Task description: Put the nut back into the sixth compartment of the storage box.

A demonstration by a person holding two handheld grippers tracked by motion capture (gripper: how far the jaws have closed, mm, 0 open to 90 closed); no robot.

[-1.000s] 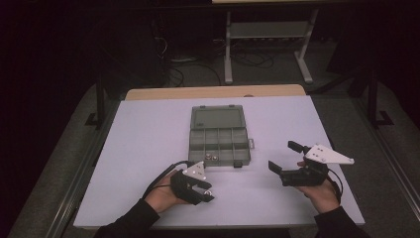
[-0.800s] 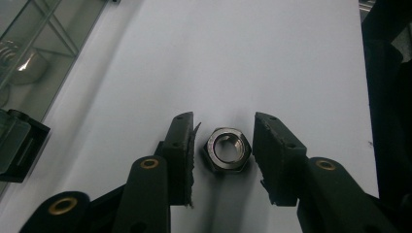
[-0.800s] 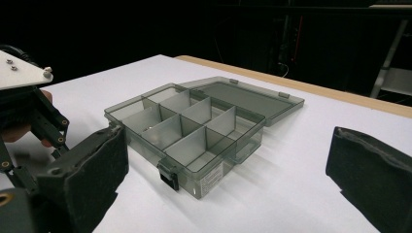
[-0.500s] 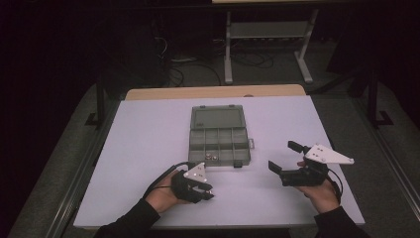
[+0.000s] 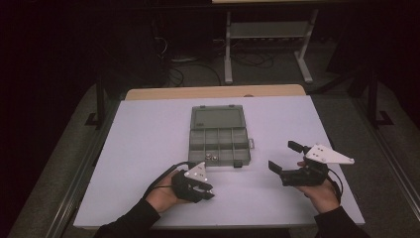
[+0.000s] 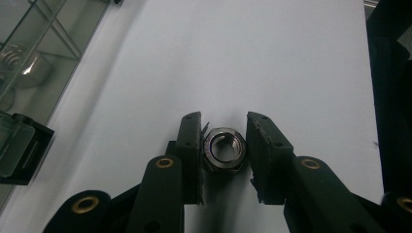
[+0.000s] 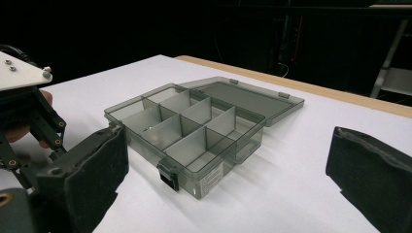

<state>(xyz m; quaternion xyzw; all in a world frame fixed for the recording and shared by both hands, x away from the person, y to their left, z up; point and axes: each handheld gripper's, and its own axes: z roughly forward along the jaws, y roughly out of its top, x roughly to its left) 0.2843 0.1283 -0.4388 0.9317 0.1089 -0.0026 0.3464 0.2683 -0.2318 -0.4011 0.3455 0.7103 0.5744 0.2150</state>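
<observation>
Hex nut (image 6: 224, 148): a steel nut lying flat on the white table (image 5: 148, 148), clamped between the left gripper's two black pads, just in front of the organizer box.
Left gripper (image 5: 208, 190): jaws have just been closing and now pinch the nut from both sides.
Right gripper (image 5: 286, 156): jaws spread wide, holding nothing, aimed at the box.
Organizer box (image 5: 219, 135): clear grey, compartmented, lid folded back flat, between and beyond both grippers.
</observation>
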